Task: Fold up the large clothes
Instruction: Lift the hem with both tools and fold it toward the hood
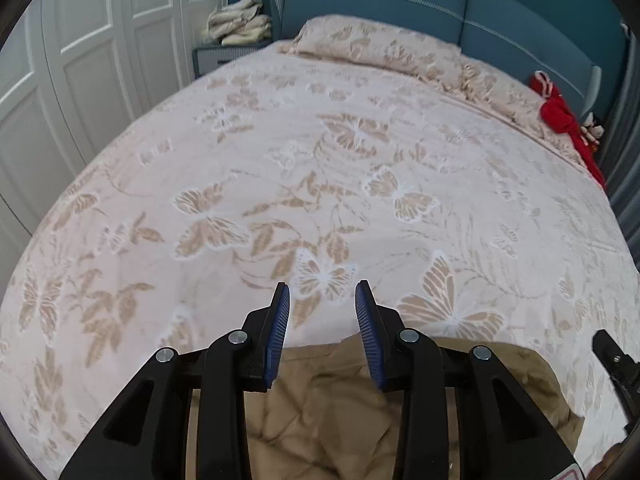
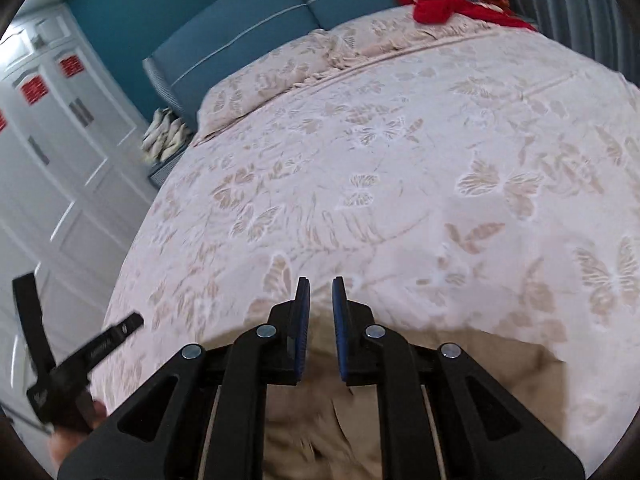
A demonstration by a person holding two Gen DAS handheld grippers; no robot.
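Left wrist: left gripper (image 1: pixel 322 294) parted, empty, above khaki garment (image 1: pixel 320 408) at six o'clock; right gripper (image 2: pixel 321 290) likewise. Best regrasped at edges.

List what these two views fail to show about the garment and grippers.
- Tan garment: left wrist view, near part cut off by the bottom edge and covered by the left gripper.
- Tan garment: right wrist view, blurred and mostly behind the right gripper.
- Garment type: unclear in either view.
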